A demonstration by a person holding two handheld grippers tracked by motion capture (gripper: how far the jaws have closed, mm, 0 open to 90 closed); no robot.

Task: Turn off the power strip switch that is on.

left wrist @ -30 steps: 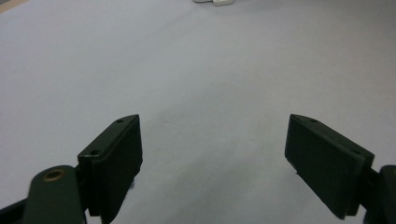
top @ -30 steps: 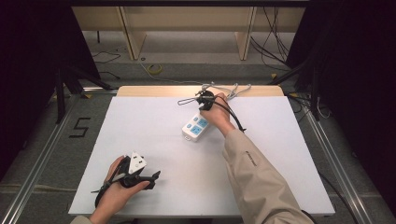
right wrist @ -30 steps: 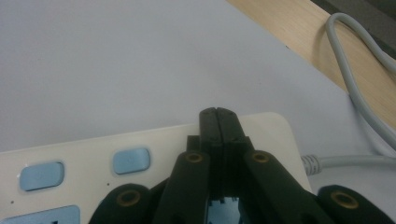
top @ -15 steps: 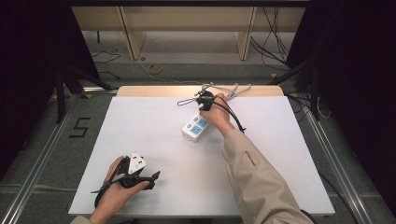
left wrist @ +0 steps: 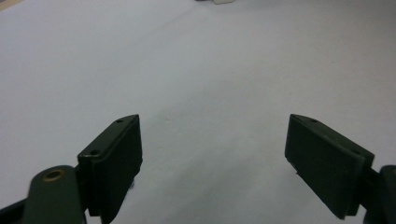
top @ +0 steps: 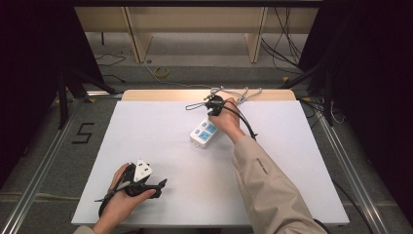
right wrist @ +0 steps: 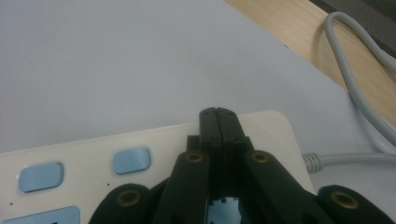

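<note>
High view: left gripper [top: 146, 185] rests near edge, jaws spread, empty. Power strip [top: 205, 133] lies directly under right gripper [top: 214, 105], jaws pressed together over its cord [right wrist: 355, 93] end. Risk: pressing off-centre could skid the strip.

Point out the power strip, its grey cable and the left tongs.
power strip [top: 205, 132]: high view, on its white top face.
grey cable [right wrist: 355, 88]: right gripper view, on the curve over the wooden table edge.
left tongs [left wrist: 212, 158]: left gripper view, midway between the open tips.
</note>
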